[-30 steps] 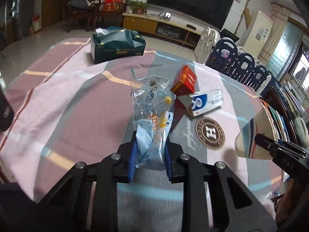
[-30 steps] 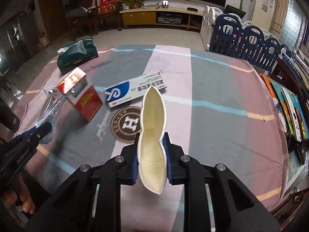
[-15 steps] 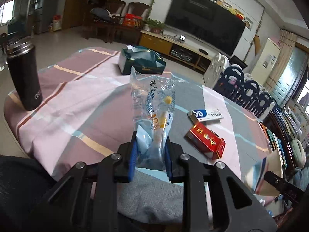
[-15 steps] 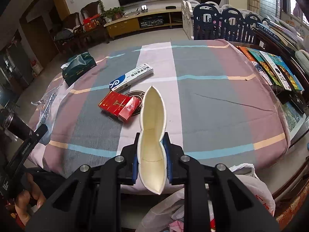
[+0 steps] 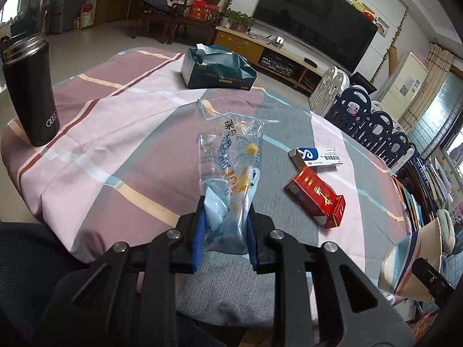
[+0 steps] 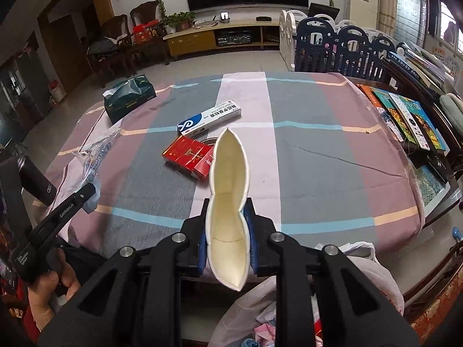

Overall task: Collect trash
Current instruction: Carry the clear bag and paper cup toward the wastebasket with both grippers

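**A:** Both hands have drawn back from the table (image 6: 303,156) toward its near edge; the red box (image 6: 189,156), upright a second ago, now lies flat beside the white-and-blue carton (image 6: 209,117).

**B:** And the white trash bag (image 6: 364,266)?

**A:** Open, below the table edge, under the right gripper (image 6: 227,231), which is clamped on a squashed paper cup (image 6: 228,190). Carry the cup over the bag's mouth before letting go.

**B:** Left gripper (image 5: 225,228)?

**A:** Pinching a crumpled plastic wrapper (image 5: 228,167). Bring it across, drop it second.

Pink-grey striped tablecloth (image 6: 303,156); red carton (image 6: 189,156); dark-green tissue pack (image 5: 218,68).
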### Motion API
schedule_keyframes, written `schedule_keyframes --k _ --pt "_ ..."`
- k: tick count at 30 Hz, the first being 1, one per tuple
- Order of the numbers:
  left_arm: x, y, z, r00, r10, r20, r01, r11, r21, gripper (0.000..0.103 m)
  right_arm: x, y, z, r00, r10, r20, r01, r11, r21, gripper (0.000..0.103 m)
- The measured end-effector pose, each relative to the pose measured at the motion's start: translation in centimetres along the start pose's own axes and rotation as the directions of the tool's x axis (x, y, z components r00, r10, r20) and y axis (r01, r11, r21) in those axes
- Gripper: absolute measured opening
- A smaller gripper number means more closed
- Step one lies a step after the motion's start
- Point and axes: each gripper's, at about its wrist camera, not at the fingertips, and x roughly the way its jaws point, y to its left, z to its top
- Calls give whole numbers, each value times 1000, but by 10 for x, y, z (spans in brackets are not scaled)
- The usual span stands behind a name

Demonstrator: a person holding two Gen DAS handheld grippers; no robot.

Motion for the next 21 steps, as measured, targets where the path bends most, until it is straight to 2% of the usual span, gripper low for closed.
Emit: schedule_keyframes --k 21 --pt "1 -5 -1 1000 16 -3 -16 1000 23 25 1 10 -13 1000 1 -23 -2 1000 -22 23"
